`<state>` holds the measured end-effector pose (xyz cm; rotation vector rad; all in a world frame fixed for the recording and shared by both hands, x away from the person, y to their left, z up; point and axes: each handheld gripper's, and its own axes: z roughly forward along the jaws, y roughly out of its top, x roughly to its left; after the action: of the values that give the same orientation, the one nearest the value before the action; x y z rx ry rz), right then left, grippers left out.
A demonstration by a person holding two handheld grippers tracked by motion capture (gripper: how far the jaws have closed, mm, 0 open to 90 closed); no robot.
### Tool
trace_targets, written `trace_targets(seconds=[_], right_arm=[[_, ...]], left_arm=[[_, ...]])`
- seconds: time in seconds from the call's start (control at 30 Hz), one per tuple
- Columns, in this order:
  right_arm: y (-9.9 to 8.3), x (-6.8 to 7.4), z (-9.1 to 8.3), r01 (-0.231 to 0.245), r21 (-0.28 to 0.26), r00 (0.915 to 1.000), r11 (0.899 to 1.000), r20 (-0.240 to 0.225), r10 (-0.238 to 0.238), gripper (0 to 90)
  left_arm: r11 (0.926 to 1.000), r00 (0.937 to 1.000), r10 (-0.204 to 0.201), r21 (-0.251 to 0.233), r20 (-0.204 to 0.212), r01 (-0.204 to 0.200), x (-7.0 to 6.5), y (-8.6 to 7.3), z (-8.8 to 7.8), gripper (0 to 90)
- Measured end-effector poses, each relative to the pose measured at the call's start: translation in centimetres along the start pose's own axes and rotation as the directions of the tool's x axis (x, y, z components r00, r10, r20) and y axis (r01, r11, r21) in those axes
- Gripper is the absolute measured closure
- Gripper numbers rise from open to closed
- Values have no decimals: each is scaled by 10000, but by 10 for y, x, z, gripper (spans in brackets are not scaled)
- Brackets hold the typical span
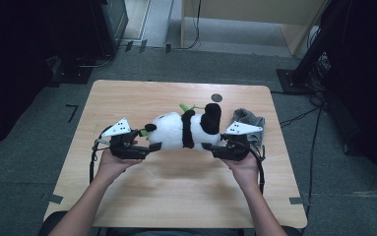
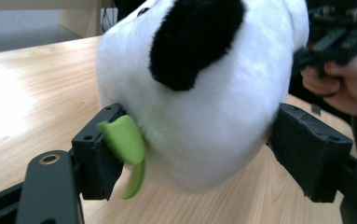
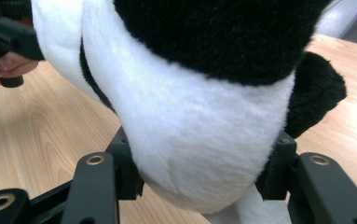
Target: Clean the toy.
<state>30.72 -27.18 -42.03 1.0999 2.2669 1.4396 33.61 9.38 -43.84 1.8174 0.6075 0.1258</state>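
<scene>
Panda plush: lies across the middle of the high view, on or just above the table, stretched between the two tongs; head end at picture left, black-limbed rear at picture right
Left tongs: at the left end of the panda in the high view; in the left gripper view the white head sits between the jaws, the left jaw touching the plush and a green leaf, the right jaw standing just off the fur; spread, not pinching
Right tongs: at the right end of the panda in the high view; in the right gripper view both jaws press into the white belly; pinching the panda
Green sprig: pokes out above the panda's back, upper middle of the high view
Grey cloth: crumpled on the table just right of the panda, behind the right tongs
Dark round spot: near the table's far edge
Table: pale wood grain, rounded corners; tape tabs at its left and right edges
Room: grey carpet floor; dark stands and cables at upper left and right; a pale wooden frame at the top
</scene>
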Motion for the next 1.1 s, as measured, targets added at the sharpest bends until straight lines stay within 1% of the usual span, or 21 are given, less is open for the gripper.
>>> trace_targets(seconds=[0.1, 0.17, 0.23, 0.3, 0.37, 0.43, 0.5, 0.53, 0.57, 0.6, 0.63, 0.7, 0.77, 0.8, 0.87, 0.93, 0.97, 1.0, 1.03, 1.1], right_arm=[[-1, -6, -5, -523, -30, 9985, 9986, -140, 522, 476], [-2, -9, -9, -815, -178, 9962, 9965, -313, 809, 477], [-2, -11, -13, -1018, -343, 9942, 9942, -383, 1005, 477], [-1, -11, -16, -1131, -454, 9925, 9925, -513, 1107, 476], [-1, -10, -16, -1150, -365, 9915, 9927, -651, 1125, 475], [-1, -9, -14, -1244, -230, 9889, 9920, -843, 1221, 472], [-1, -8, -11, -1234, -134, 9884, 9923, -914, 1217, 465], [-1, -7, -10, -1195, -65, 9891, 9928, -880, 1184, 457], [-2, -7, -10, -1236, 2, 9886, 9923, -866, 1231, 440], [-2, -7, -8, -1215, 37, 9887, 9926, -879, 1213, 418], [-3, -7, -7, -1316, 91, 9873, 9913, -881, 1319, 402], [-4, -8, -5, -1373, 69, 9853, 9905, -1016, 1372, 353], [-4, -8, -4, -1368, 23, 9846, 9906, -1093, 1362, 316], [-3, -8, -4, -1303, -2, 9857, 9915, -1076, 1295, 297], [-3, -8, -2, -1125, 90, 9892, 9936, -931, 1129, 279], [-4, -7, 0, -961, 340, 9921, 9948, -774, 985, 275], [-4, -6, 1, -883, 459, 9934, 9950, -696, 914, 275], [-4, -5, 3, -809, 535, 9943, 9953, -651, 843, 274], [-4, -5, 4, -736, 590, 9949, 9955, -642, 773, 272], [-5, -5, 5, -673, 628, 9948, 9958, -719, 718, 271]], left_arm=[[9990, 9989, 417, 175, -210, -414, 1, -3, 0, 230], [9988, 9990, 423, 256, -174, -418, 2, -4, 1, 230], [9986, 9992, 380, 367, -135, -375, 4, -6, 3, 234], [9982, 9992, 394, 457, -87, -389, 5, -8, 6, 231], [9975, 9984, 566, 435, -32, -564, 3, -8, 7, 223], [9970, 9981, 601, 475, 135, -606, 1, -9, 10, 224], [9951, 9975, 707, 697, -19, -704, -2, -10, 13, 235], [9948, 9976, 683, 762, -68, -676, -2, -10, 12, 259], [9955, 9981, 612, 733, -101, -603, -2, -10, 12, 316], [9966, 9986, 507, 655, -162, -495, -2, -10, 11, 346], [9978, 9992, 365, 561, -153, -356, -2, -10, 10, 382], [9991, 9999, 34, 415, -164, -27, 0, -9, 9, 403], [9989, 9997, -193, 423, -162, 200, 2, -9, 8, 410], [9985, 9995, -215, 503, -244, 227, 3, -9, 8, 410], [9974, 9983, -388, 595, -424, 413, 4, -9, 9, 413], [9949, 9957, -715, 676, -592, 754, 7, -9, 9, 430], [9932, 9940, -910, 679, -605, 951, 9, -9, 8, 440], [9898, 9907, -1212, 679, -618, 1253, 11, -9, 8, 451], [9869, 9875, -1458, 605, -590, 1493, 13, -9, 7, 455], [9825, 9826, -1793, 428, -484, 1814, 16, -9, 5, 456]])
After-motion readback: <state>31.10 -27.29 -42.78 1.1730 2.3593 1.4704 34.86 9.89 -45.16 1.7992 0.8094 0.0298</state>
